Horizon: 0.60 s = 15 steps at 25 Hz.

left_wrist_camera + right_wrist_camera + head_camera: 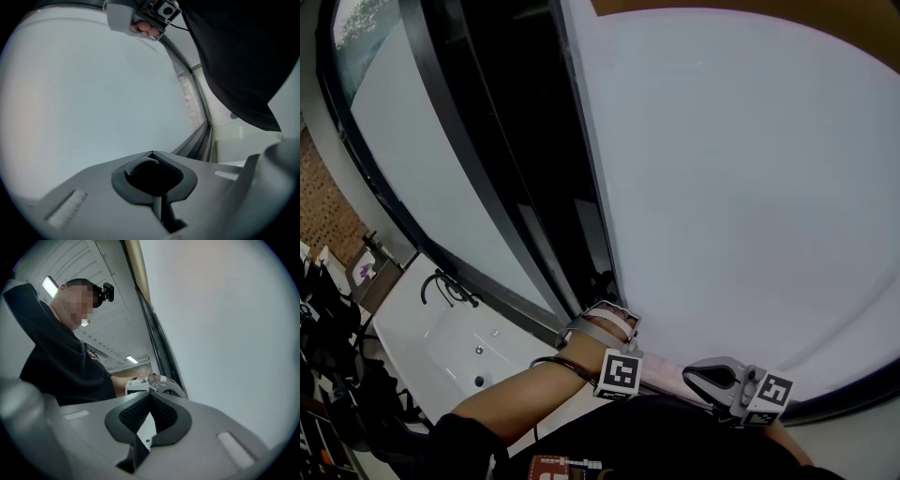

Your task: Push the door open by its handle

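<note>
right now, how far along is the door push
Done: the left gripper is up at the edge of the white door panel, jaws together. In hand: nothing shows it on a handle; none is visible. The right gripper hangs back, shut and empty. Left: the push itself, it seems.

Bright and even across the pale door [722,187] ahead of the right gripper [150,394]. Lit from strip lamps [49,286] behind that gripper. Dim along the dark frame [516,141] left of it. Bowed by the wide lens, black at the corners, soft close to the jaws.
</note>
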{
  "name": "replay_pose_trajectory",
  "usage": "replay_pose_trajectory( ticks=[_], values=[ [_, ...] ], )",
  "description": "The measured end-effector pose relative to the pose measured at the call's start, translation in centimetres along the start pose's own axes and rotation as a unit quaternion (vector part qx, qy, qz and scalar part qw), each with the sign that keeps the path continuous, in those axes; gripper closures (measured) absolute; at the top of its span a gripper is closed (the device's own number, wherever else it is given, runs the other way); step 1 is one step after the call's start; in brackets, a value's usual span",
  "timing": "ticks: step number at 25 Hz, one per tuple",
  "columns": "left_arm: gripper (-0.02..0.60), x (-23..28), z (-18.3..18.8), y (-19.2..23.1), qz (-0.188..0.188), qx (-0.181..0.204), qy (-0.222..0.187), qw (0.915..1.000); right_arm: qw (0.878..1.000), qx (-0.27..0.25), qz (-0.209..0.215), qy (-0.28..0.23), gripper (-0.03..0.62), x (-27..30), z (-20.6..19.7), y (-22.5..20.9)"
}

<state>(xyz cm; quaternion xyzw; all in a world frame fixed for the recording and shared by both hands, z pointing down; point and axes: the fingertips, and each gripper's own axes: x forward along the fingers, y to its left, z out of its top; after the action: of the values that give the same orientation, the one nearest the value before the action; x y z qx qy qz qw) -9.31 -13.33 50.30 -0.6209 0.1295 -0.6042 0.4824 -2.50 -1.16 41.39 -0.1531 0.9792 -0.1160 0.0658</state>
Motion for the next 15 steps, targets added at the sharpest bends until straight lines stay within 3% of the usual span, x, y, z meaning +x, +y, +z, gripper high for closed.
replay_pose_trajectory(
  ticks=[4,8,15],
  values=[
    [0.581,0.9,-0.3,0.0,0.013,0.023,0.028,0.9993,1.0,0.006,0.014,0.0,0.594,0.2,0.3,-0.6],
    [0.581,2.6,-2.0,-1.7,0.011,0.101,0.095,0.9902,0.999,0.0,0.033,-0.002,0.594,1.4,0.4,-0.3],
    [0.581,4.4,-2.3,-0.8,0.014,0.097,0.102,0.9899,0.999,0.0,0.036,0.001,0.594,0.7,-0.2,-1.1]
  ],
)
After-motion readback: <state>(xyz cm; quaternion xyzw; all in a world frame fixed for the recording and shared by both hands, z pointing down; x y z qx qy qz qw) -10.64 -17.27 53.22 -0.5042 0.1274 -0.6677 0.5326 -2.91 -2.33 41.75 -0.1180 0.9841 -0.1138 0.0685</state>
